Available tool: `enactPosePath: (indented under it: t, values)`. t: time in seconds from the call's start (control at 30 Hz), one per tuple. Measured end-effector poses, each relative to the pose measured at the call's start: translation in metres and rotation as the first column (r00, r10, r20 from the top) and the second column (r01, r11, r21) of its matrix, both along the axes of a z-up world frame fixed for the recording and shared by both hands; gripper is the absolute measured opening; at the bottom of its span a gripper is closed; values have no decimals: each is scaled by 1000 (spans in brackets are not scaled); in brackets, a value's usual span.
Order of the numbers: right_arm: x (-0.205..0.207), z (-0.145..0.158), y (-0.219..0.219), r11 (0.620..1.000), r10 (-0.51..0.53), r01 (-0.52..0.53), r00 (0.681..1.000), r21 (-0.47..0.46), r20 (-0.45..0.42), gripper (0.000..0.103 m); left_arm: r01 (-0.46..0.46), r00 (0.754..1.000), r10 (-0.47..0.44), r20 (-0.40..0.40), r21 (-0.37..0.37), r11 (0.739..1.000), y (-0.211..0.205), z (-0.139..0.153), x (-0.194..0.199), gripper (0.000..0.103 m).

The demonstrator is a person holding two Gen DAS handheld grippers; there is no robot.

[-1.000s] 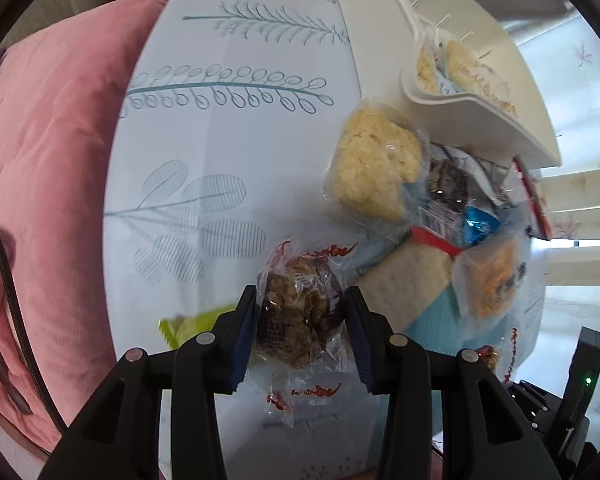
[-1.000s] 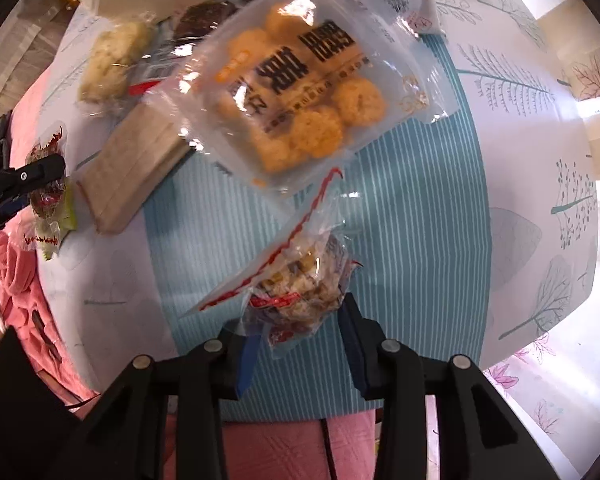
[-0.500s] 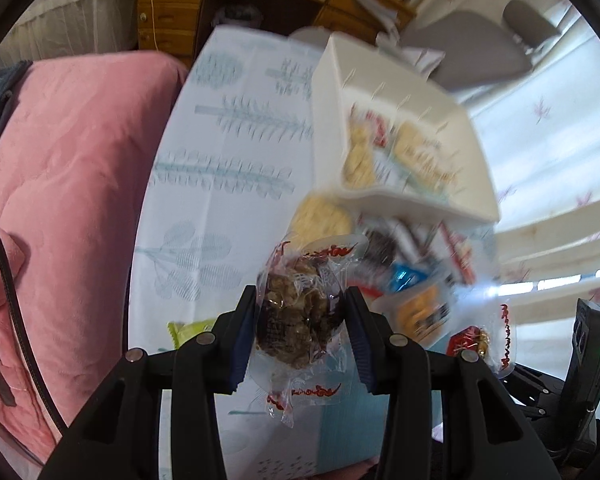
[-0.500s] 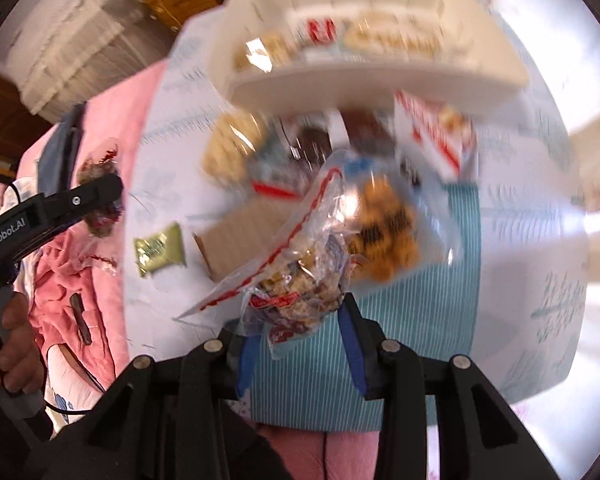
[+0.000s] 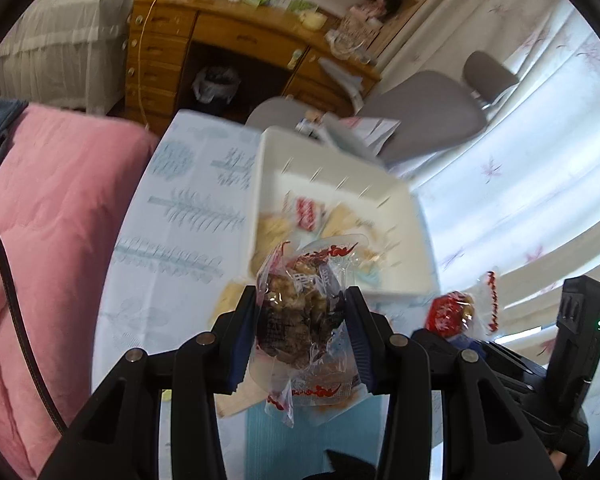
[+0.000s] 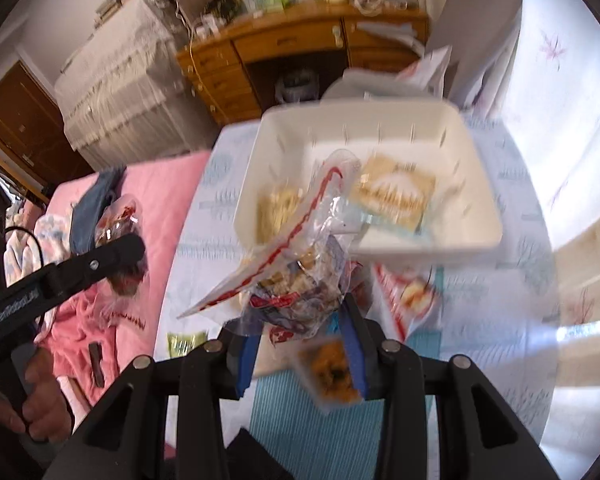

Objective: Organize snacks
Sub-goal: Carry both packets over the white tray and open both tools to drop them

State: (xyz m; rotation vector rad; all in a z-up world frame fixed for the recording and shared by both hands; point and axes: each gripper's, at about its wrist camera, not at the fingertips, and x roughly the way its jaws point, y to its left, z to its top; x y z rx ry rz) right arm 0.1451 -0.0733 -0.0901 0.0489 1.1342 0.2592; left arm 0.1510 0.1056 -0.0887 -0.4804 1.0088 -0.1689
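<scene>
My left hand-held gripper (image 5: 302, 330) pinching a clear dark-snack packet (image 5: 298, 316), my right hand-held gripper (image 6: 300, 332) pinching a clear red-trimmed snack packet (image 6: 296, 280), both above the counter (image 5: 172, 240), white bin (image 6: 476, 184) beyond holding snacks

bright window glare at right, motion blur, fisheye-bent edges.

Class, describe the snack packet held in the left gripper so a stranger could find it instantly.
Start at the white tray on the leaf-print tablecloth. In front of it, the left gripper clamps a clear packet between its fingers. Its dark brown contents and red-printed ends distinguish it from the pale snacks lying in the tray.
</scene>
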Motion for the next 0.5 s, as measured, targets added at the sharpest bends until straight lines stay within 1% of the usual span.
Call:
enactPosePath:
  t: [0.13,0.23,0.3,0.37,0.5]
  values:
    - [11,5,-13,1000,0,-1,995,10,99,38,1,998,0,68,-15,1000,-19,15,11,42]
    - [18,4,-23,1000,22,-18,983,-25,182,38,-5,997,6,81,-18,1000,-32,19,23,42]
    - [24,1,-31,999,26,-19,977,-32,212,38,-5,996,6,86,-15,1000,-42,20,31,42]
    - [32,-2,-39,999,36,-29,969,-34,243,38,-5,996,5,89,1,1000,-51,20,38,42]
    - [48,-11,-54,995,68,-39,947,-95,315,38,-2,997,-1,83,36,999,-72,13,56,42]
